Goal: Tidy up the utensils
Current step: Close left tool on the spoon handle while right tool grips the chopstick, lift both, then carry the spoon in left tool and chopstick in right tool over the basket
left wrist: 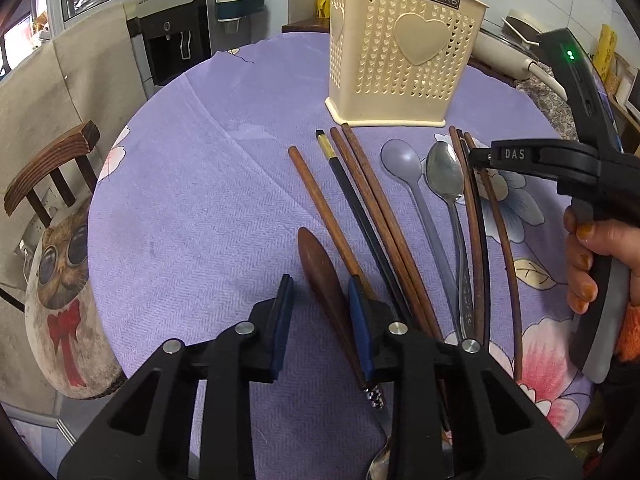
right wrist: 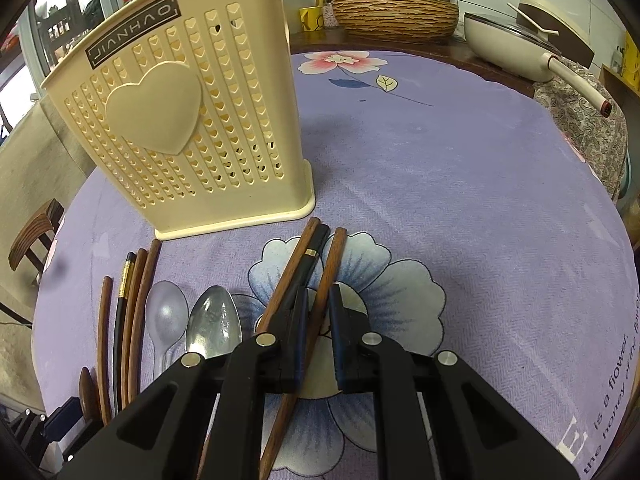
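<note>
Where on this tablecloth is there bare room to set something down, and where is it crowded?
Free: the stretch of tablecloth left of the leftmost chopstick, out to the table edge, and the cloth right of the holder, toward the pan. Crowded: the strip before the holder, filled with chopsticks, the plastic spoon and metal spoon.

Both grippers are matte black plastic with triangular cut-outs, round silver pivot screws and dark blue pads on the fingers (left wrist: 283, 320), the right gripper (right wrist: 318, 332) bearing white "DAS" lettering, a green light and a grey trigger, gripped by a bare hand (left wrist: 588, 264) with orange-painted nails and an orange cuff.
</note>
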The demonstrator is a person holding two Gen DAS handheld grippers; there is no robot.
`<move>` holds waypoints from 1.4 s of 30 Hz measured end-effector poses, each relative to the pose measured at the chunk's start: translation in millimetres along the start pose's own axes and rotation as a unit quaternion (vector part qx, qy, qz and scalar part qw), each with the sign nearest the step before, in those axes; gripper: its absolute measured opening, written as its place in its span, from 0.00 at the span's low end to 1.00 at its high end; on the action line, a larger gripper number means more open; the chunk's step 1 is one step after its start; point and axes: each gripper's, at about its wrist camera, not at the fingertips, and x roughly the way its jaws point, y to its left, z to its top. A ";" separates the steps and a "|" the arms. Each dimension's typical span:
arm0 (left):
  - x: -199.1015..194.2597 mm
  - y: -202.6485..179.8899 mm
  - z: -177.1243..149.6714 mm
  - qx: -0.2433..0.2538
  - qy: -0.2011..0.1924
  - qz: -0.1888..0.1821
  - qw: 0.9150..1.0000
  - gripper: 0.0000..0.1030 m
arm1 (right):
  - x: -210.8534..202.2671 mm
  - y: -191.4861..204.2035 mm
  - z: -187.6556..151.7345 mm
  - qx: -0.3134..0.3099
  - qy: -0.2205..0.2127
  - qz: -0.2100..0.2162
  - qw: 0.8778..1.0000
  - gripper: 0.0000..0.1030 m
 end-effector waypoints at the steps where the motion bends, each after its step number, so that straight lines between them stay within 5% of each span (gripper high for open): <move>1: 1.0 0.2 2.2 -0.005 0.003 -0.003 1.000 0.24 | -0.2 0.4 -0.3 -0.001 0.000 0.001 1.000 0.11; 25: 15.6 2.4 29.2 -0.022 0.029 -0.037 0.999 0.15 | 0.4 -1.2 5.5 0.010 -0.011 0.016 1.000 0.07; 33: -21.1 18.1 52.1 -0.038 -0.029 -0.073 0.996 0.15 | -35.6 -4.3 12.8 0.012 -0.057 0.059 0.997 0.07; 42: -83.0 33.7 67.6 -0.026 -0.106 -0.094 0.990 0.15 | -130.3 -4.4 21.6 -0.033 -0.165 0.100 0.981 0.07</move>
